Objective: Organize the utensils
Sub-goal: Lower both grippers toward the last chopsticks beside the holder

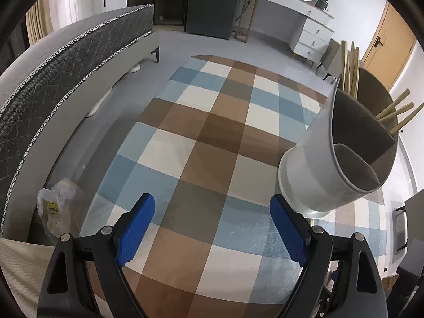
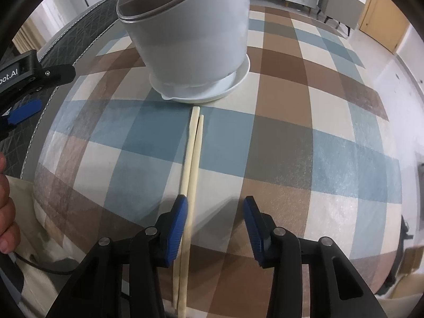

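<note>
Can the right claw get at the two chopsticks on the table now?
Probably yes: the chopsticks lie flat between the open fingers of the right claw, beside its left finger. Nothing covers them; the holder stands beyond.

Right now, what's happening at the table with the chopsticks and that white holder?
A person holds a gripper in each hand over a checked tablecloth. The right gripper straddles a pair of pale chopsticks lying flat in front of the white utensil holder; one pad is beside them, but the jaws aren't clamped. The left gripper hangs open and empty next to the holder, which already has some chopsticks in it.
</note>
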A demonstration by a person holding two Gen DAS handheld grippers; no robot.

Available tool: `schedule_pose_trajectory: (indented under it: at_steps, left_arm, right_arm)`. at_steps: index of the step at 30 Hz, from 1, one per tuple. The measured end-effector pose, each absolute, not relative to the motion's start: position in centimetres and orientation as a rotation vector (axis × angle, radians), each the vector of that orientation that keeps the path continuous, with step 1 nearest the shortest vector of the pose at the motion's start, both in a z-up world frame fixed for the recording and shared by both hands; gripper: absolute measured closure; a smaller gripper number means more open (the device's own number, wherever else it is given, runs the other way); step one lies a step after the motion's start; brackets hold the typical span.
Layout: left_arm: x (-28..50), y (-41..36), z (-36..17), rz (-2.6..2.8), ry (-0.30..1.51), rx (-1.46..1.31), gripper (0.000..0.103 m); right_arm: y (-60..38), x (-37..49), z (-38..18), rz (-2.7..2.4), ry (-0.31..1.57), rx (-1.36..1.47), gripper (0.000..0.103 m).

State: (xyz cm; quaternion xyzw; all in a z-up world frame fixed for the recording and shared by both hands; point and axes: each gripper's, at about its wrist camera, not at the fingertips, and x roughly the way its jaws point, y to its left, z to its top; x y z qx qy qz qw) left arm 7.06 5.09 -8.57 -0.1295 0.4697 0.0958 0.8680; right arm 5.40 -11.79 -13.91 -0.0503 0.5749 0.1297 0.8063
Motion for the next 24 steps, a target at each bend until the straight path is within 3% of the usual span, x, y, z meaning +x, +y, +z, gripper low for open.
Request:
schedule_pose_trajectory:
  at_steps: [11,14,20,24]
  left_arm:
    - [7.2,5.1,-8.7,0.193,1.005,-0.28,0.018]
    - [7.3,5.2,-8.8,0.188,1.013,-0.288,0.018]
    - [7.4,5.4,-8.8,0.187,1.02,-0.297,0.018]
    - [7.5,5.5,-9.1,0.184,1.037,-0.311,0.018]
  right_arm:
    - [-10.4,4.4,-13.7,0.273,1.19,-0.229,0.065]
    - [-9.3,3.9,-14.0,0.265,1.176,-0.315,0.072]
    - [-9.4,4.1,-14.1,0.276,1.18,-0.279,0.076]
    - [-9.1,3.7,-14.0,0.316,1.182,-0.302,0.097]
